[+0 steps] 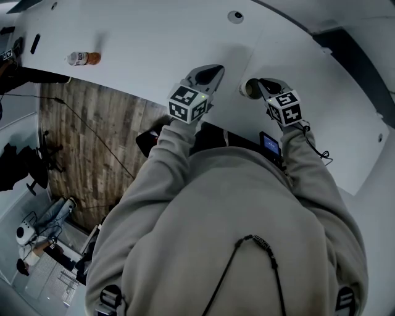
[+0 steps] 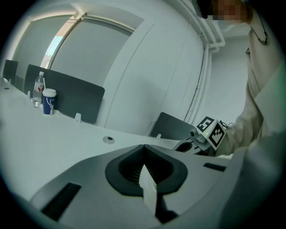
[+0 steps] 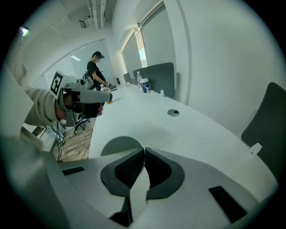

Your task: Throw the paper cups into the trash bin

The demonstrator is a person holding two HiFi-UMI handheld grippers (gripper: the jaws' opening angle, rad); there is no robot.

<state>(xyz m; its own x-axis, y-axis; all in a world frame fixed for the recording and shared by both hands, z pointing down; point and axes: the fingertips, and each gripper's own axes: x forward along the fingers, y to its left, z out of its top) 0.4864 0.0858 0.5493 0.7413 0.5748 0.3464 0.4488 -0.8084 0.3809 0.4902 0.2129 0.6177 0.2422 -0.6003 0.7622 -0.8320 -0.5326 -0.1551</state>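
A white paper cup (image 1: 250, 88) lies on its side on the white table (image 1: 154, 37), its mouth toward the left. My right gripper (image 1: 262, 84) is shut on the cup's rim. In the right gripper view the round opening of the paper cup (image 3: 117, 145) shows just left of my right gripper (image 3: 144, 151), with the wall pinched between the pads. My left gripper (image 1: 215, 73) hovers over the table a little to the cup's left, shut with no cup in it. A second, blue-printed paper cup (image 2: 49, 101) stands far off by a divider.
A water bottle (image 2: 38, 89) stands beside the far cup, against dark desk dividers (image 2: 67, 96). A round cable grommet (image 1: 235, 16) sits in the tabletop. A small orange and white object (image 1: 83, 58) lies near the table's left edge. Wooden floor (image 1: 80, 142) lies left. A person (image 3: 94, 71) stands far back.
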